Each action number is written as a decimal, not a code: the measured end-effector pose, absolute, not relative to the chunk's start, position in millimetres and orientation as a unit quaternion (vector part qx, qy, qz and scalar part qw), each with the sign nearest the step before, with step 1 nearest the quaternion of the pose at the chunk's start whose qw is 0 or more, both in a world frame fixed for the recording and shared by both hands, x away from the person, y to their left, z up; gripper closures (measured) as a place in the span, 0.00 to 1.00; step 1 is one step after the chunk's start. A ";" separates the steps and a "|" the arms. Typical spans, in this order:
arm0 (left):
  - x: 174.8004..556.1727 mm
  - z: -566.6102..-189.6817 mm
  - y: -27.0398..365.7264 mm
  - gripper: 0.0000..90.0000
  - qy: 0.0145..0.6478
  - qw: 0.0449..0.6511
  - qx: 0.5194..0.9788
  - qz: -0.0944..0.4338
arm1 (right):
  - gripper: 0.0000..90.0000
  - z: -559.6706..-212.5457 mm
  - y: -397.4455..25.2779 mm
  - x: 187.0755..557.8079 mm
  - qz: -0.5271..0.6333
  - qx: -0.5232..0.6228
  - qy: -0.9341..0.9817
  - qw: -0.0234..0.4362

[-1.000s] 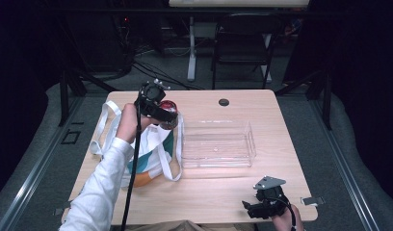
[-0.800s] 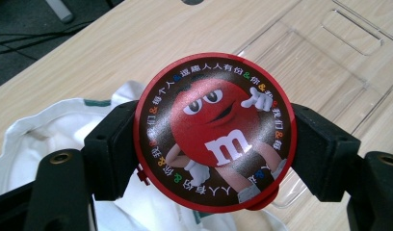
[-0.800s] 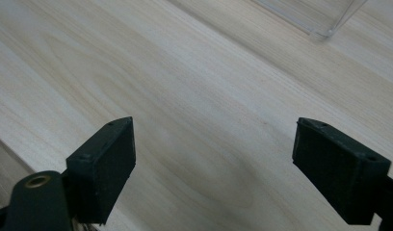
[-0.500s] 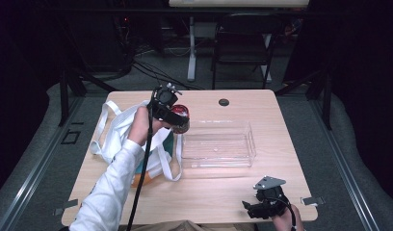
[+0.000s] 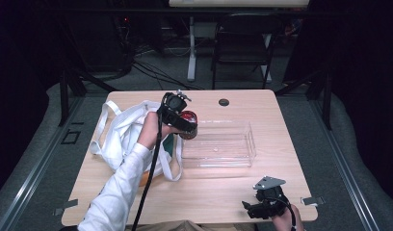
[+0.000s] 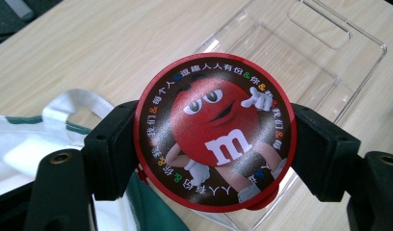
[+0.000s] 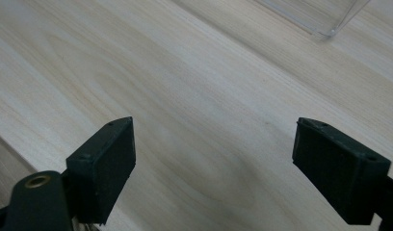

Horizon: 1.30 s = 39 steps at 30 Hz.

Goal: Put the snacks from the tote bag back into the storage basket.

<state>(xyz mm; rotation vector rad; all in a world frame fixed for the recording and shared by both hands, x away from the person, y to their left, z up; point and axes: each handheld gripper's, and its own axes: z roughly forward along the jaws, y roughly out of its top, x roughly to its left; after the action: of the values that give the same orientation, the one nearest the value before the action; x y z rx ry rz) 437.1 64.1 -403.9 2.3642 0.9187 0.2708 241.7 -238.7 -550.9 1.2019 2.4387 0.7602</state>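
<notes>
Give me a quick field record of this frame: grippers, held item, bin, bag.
left gripper: shut on the round red tin, held at the left end of the bin
right gripper: open, holding nothing, over bare table at the near edge
clear bin: mid-table, looks empty
white bag: lying left of the bin

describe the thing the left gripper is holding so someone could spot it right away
On the wooden table, look between the white tote bag and the clear plastic tray. There the left gripper clamps a round red tin, its lid showing a red cartoon candy character.
</notes>
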 end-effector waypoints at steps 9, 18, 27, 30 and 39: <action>436.1 -416.4 57.0 0.29 0.337 0.291 0.891 0.083 | 0.16 -551.1 -238.4 241.9 0.264 0.423 0.852 0.159; 434.9 -422.2 48.9 0.29 0.334 0.298 0.891 0.075 | 0.16 -551.0 -238.0 241.8 0.263 0.422 0.853 0.160; 433.1 -439.7 40.3 0.29 0.330 0.290 0.896 0.067 | 0.16 -551.0 -238.3 241.5 0.261 0.420 0.854 0.163; 432.2 -445.0 40.3 0.29 0.336 0.286 0.895 0.068 | 0.16 -550.7 -238.4 241.1 0.260 0.420 0.854 0.163; 429.4 -455.3 40.8 0.29 0.345 0.287 0.891 0.062 | 0.16 -550.7 -238.0 242.1 0.259 0.419 0.855 0.160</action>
<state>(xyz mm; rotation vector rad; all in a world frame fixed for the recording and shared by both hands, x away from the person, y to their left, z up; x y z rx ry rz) 429.4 40.8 -455.3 2.3808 0.9228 0.1661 242.1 -238.0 -550.7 1.1968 2.4434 0.7396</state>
